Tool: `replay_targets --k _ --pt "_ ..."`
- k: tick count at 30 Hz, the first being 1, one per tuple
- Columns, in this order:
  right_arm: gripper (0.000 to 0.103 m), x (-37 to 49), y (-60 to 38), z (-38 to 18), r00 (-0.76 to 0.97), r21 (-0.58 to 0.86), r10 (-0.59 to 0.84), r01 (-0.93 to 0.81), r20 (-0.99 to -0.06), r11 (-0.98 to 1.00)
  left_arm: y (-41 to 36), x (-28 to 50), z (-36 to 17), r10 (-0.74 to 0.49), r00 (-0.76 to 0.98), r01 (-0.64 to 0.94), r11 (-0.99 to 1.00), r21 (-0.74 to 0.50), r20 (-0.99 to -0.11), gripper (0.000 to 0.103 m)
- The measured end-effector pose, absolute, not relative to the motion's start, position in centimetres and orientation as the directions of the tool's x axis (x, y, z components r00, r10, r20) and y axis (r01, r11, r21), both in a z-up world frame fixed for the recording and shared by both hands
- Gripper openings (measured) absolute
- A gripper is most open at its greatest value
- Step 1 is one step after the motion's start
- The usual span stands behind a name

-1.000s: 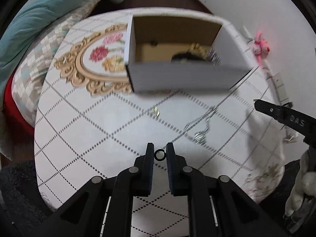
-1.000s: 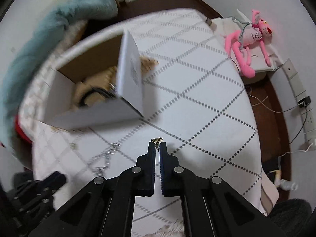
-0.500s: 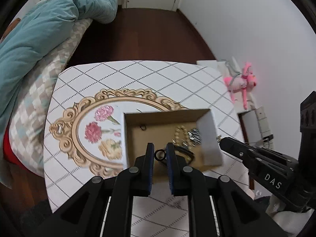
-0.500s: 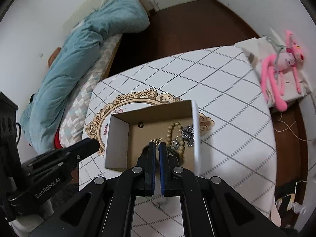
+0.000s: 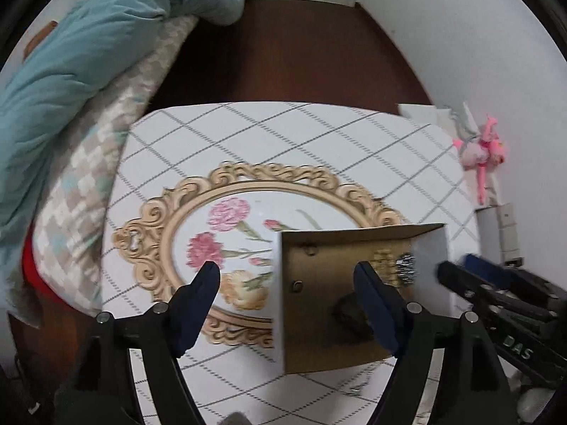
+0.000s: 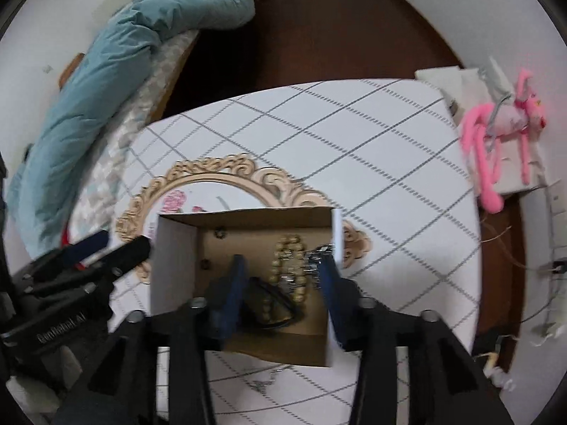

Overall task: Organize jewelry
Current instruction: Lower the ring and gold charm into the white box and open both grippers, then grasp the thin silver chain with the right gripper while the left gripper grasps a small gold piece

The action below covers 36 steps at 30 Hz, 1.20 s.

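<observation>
Two grippers, left point(image 5: 287, 279) and right point(image 6: 281, 276), hang spread wide and empty over the box point(image 6: 244, 283); chain point(image 6: 264, 382), seemingly, needs a low, centred pinch.

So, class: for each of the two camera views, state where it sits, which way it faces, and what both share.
Left wrist: on the left gripper, looking down at the cardboard box from its left; open fingers and the right gripper show.
Right wrist: on the right gripper, above the box; the left gripper shows.
Shared: box, bead bracelet, table, pink toy.
</observation>
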State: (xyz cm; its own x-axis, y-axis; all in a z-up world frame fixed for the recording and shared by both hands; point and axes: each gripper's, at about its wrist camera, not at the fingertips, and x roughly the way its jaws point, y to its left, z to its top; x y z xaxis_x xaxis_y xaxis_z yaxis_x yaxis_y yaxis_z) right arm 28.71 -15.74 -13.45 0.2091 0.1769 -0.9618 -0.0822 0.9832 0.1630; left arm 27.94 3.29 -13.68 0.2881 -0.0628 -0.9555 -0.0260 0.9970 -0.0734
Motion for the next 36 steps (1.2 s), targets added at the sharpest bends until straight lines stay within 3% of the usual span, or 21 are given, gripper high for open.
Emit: replay_targets --k 2,3,4,11,20,25,28,29,31,34,36 --pt "0.080 28.5 -15.6 -13.3 0.221 0.083 0.100 -0.083 -0.970 0.993 3.5 27.7 -13.9 -0.033 0.301 -0.026 0.999 -0.043 -0.953 0.086" --pt "0.095 28.4 -15.4 -13.3 0.227 0.036 0.054 -0.082 -0.972 0.996 3.6 27.5 -14.0 -0.023 0.308 -0.025 0.999 -0.032 -0.951 0.099" --pt "0.101 28.2 -15.3 -13.3 0.234 0.007 0.026 -0.082 -0.972 0.997 3.7 27.3 -14.1 -0.019 0.315 -0.025 0.999 -0.028 -0.949 0.103" --pt "0.102 27.3 -15.3 -12.6 0.271 -0.074 -0.054 -0.064 -0.961 0.995 4.1 26.4 -13.6 0.027 0.342 -0.045 0.999 0.012 -0.939 0.103" --pt "0.103 22.9 -15.8 -8.4 0.350 -0.008 -0.001 -0.019 -0.937 1.000 5.1 23.0 -10.2 0.058 0.422 -0.063 0.997 0.035 -0.905 0.103" --pt "0.103 18.2 -15.8 -12.4 0.259 0.035 0.030 0.015 -0.965 0.999 6.3 18.4 -12.3 0.154 0.400 -0.107 0.987 0.121 -0.903 0.103" --pt "0.102 16.4 -15.7 -17.1 0.168 0.065 0.055 0.051 -0.984 0.997 7.1 16.1 -16.6 0.187 0.310 -0.118 0.980 0.158 -0.932 0.103" --pt "0.101 15.9 -15.5 -18.6 0.146 0.069 0.059 0.062 -0.987 0.996 7.3 15.6 -18.0 0.189 0.277 -0.121 0.980 0.161 -0.942 0.103" --pt "0.085 15.4 -15.1 -21.0 0.115 0.069 0.061 0.068 -0.991 0.995 7.6 14.8 -20.4 0.194 0.224 -0.124 0.978 0.170 -0.955 0.103" --pt "0.071 14.7 -13.7 -22.1 0.149 0.028 0.021 0.045 -0.989 0.999 7.9 13.7 -22.5 0.194 0.188 -0.132 0.976 0.171 -0.963 0.103" --pt "0.070 14.4 -12.7 -22.3 0.162 -0.025 -0.029 0.023 -0.986 0.999 7.9 13.4 -23.2 0.187 0.177 -0.133 0.977 0.165 -0.966 0.103"
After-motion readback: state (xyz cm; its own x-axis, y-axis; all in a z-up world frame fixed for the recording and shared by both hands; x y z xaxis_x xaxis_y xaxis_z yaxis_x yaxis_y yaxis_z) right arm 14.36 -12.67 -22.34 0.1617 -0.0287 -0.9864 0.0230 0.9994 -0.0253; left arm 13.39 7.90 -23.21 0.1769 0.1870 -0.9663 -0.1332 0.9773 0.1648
